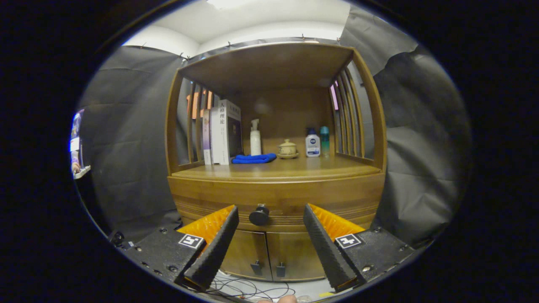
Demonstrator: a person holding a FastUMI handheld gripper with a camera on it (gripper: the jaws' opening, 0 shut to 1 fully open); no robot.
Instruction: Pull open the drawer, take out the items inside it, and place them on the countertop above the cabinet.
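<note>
A wooden cabinet stands ahead of me with its drawer [278, 202] closed under the countertop [278, 170]. The drawer's round dark knob [259, 215] sits just beyond my fingers, a little left of the middle of the gap. My gripper [271, 219] is open, with nothing between its fingers, and it is apart from the knob. What lies inside the drawer is hidden.
On the countertop stand books [223, 132], a white pump bottle [255, 139], a folded blue cloth [254, 158], a small lidded pot [287, 149] and two bottles [316, 143]. Slatted side rails and a top shelf enclose it. Two lower doors [269, 252] sit under the drawer; cables [248, 288] lie on the floor.
</note>
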